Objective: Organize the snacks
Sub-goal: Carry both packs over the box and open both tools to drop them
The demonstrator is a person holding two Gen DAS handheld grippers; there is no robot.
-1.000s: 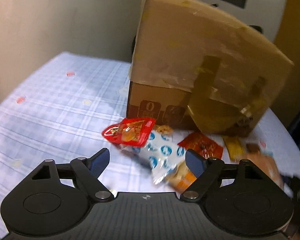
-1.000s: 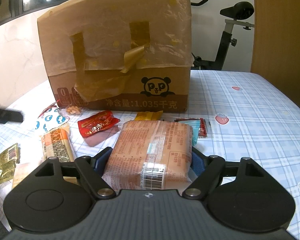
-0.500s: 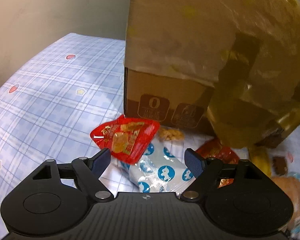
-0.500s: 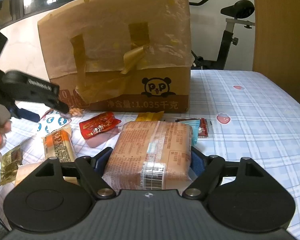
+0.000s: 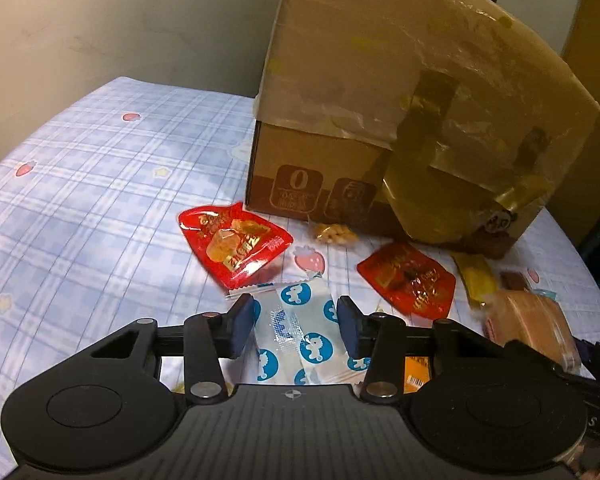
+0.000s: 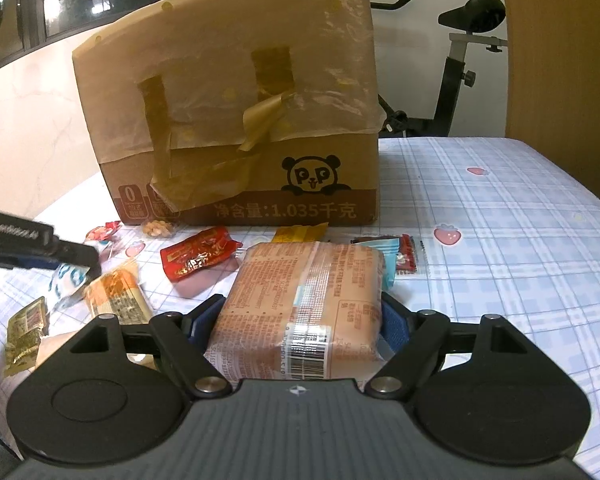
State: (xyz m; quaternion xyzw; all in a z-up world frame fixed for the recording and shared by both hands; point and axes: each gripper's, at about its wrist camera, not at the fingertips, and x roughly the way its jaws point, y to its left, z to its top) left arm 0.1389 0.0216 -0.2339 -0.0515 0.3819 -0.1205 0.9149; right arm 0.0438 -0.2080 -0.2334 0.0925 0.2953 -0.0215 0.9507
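Beside the cardboard box, our right hand-held gripper clenches the soft pink snack pack by its sides; our released left hand-held gripper straddles a light, crinkly white-and-blue sachet on the bench.

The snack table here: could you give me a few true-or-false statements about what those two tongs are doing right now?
1. The right tongs grip the large orange snack pack. True.
2. The left tongs straddle a red packet. False: the white packet with blue circles lies between their fingers.
3. The cardboard box lies flattened on the table. False: it stands upright behind the snacks.
4. A red packet lies on the checked tablecloth beyond the left tongs. True.
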